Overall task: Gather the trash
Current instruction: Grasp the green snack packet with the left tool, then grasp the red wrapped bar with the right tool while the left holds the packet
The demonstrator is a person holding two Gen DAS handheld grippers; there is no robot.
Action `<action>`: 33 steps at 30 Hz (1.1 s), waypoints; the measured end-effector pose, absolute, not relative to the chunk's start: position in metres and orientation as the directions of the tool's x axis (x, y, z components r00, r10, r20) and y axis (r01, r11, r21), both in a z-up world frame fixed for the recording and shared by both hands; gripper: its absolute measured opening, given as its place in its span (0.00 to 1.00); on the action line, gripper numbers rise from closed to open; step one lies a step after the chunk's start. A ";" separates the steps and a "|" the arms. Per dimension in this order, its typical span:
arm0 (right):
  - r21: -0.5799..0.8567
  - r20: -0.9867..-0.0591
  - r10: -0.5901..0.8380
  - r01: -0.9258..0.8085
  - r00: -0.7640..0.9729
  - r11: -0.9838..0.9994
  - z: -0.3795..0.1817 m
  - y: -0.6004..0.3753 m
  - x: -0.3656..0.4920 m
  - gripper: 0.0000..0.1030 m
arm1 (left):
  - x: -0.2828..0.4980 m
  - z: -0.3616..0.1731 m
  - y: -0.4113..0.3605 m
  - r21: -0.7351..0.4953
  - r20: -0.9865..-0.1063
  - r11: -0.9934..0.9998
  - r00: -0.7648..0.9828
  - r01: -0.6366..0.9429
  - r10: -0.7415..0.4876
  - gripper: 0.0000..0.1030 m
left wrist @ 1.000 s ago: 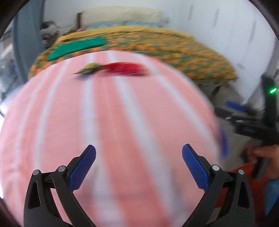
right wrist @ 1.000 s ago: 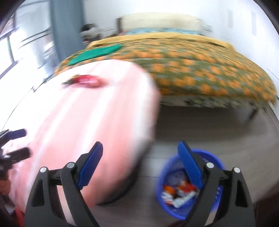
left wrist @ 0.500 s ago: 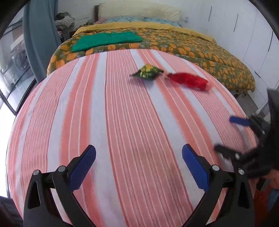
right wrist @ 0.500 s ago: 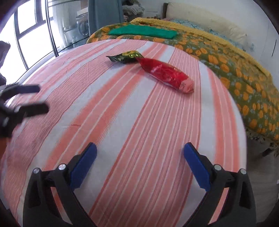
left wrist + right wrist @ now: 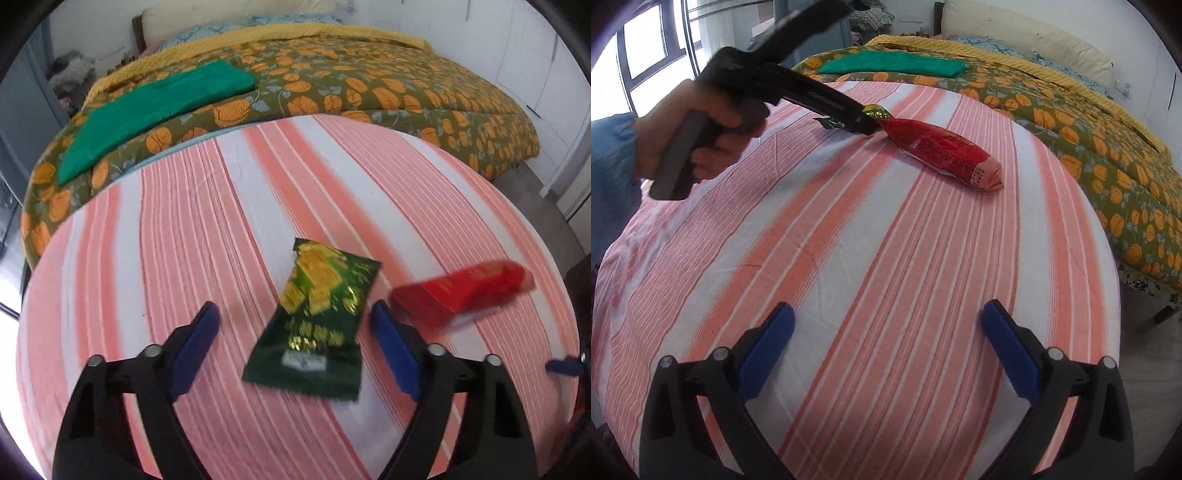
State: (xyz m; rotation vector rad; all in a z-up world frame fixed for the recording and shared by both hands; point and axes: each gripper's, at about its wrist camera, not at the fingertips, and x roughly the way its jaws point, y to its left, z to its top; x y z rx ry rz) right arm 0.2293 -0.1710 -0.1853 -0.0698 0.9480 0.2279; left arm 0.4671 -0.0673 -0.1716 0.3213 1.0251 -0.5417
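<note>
Two snack wrappers are seen on the round pink-striped cloth-covered counter (image 5: 871,236): a crinkled green foil packet (image 5: 317,321) lies between the narrowing, untouching pads of the left tool (image 5: 295,328), a red plastic packet (image 5: 461,291) at its 2 o'clock. The right tool (image 5: 886,343) is spread, empty.

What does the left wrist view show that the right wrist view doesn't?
Only the left wrist view shows the green snack packet face-up between the open left claw, whose jaws have just been closing without touching it. Only the right wrist view shows the hand gripping that tool, the window, and the open, empty right claw. Both show the red wrapper, the striped cloth, the green folded cloth and the floral quilt.
</note>
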 end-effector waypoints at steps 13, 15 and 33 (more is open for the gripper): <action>0.041 -0.811 0.164 -0.225 0.561 0.973 -0.185 -0.171 0.229 0.95 | 0.428 -0.157 -0.010 -0.041 -0.824 0.910 0.501 0.413 -0.265 0.35; 0.041 -0.811 0.164 -0.226 0.561 0.973 -0.185 -0.171 0.229 0.95 | 0.400 -0.155 0.020 -0.031 -0.827 0.925 0.510 0.379 -0.237 0.35; -0.039 -0.763 0.116 -0.225 0.636 0.974 -0.159 -0.207 0.264 0.95 | 0.274 -0.174 0.090 0.024 -0.819 0.977 0.564 0.211 -0.102 0.89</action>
